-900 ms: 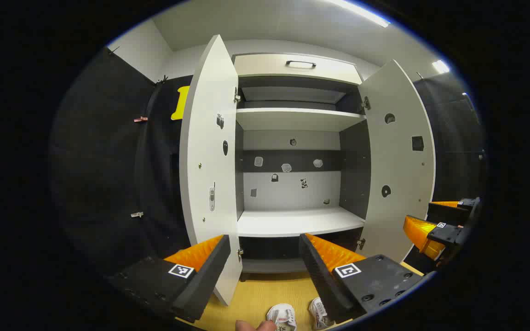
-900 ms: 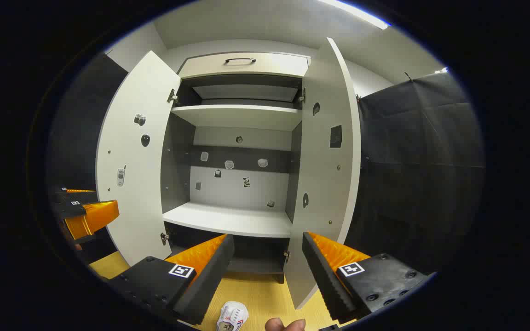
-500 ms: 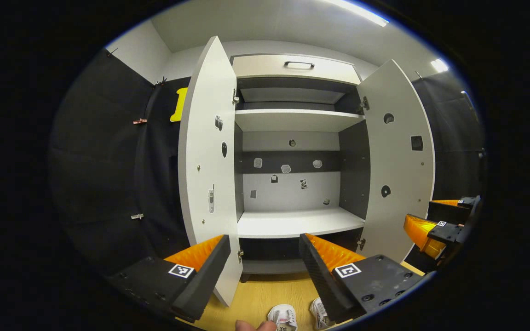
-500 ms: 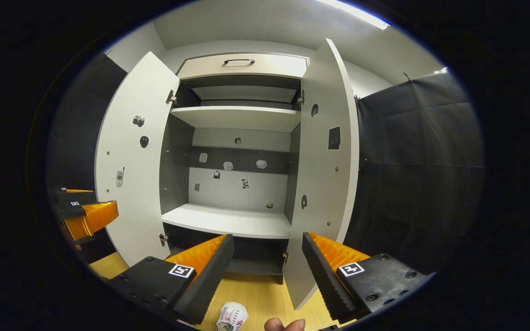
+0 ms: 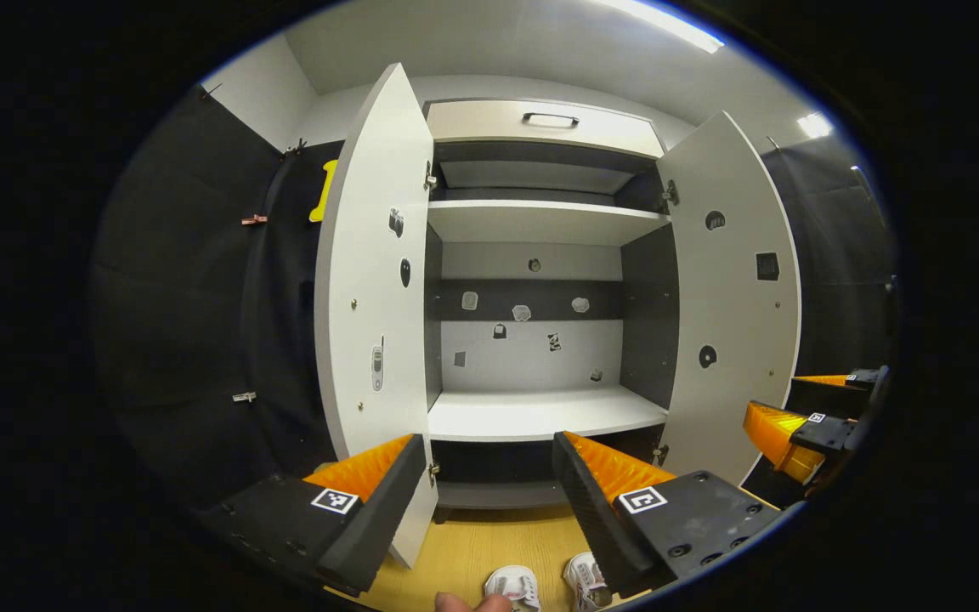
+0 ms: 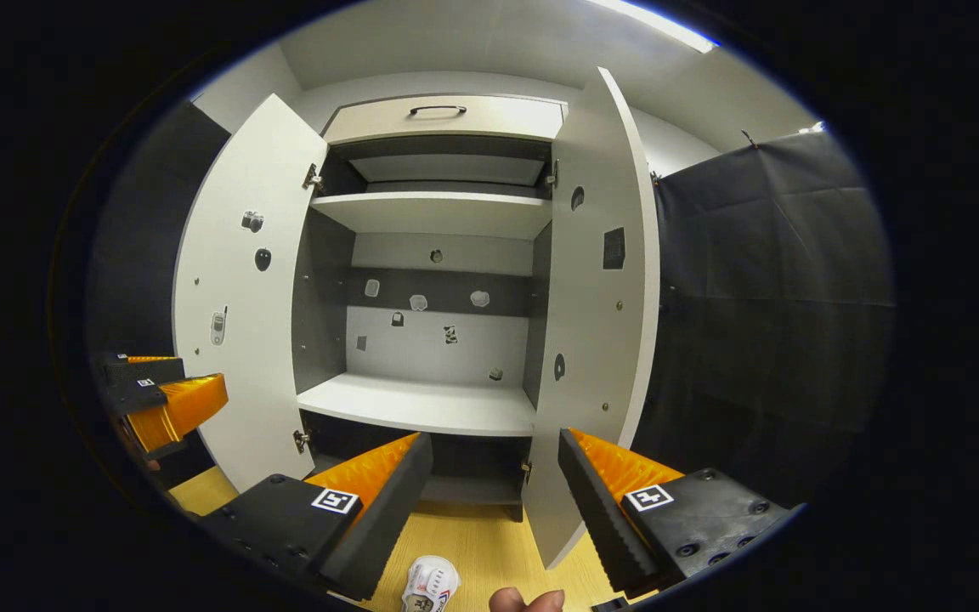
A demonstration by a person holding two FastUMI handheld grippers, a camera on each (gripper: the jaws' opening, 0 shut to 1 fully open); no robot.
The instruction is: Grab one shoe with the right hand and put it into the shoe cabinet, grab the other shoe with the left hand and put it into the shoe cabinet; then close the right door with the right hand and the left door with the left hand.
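In the left gripper view, the left tongs (image 5: 483, 476) stand spread wide with nothing between them. Ahead of them the shoe cabinet (image 5: 540, 217) is open. Its left door (image 5: 366, 297) stands beyond the left finger, and its right door (image 5: 736, 297) beyond the right finger. The white lower shelf (image 5: 540, 412) ahead of the fingertips is bare. Small stickers dot the back panel and both doors, too small to read. Below the gap between the fingers, two white shoes (image 5: 513, 585) sit side by side on the wooden floor (image 5: 489, 544), with red marks that cannot be made out. A fingertip (image 5: 464, 603) shows at the bottom edge. Far to the right, the right tongs (image 5: 804, 408) hang beside the right door.

In the right gripper view, the right tongs (image 6: 494, 480) are likewise spread apart and empty. One shoe (image 6: 428, 586) lies on the floor below the left finger.
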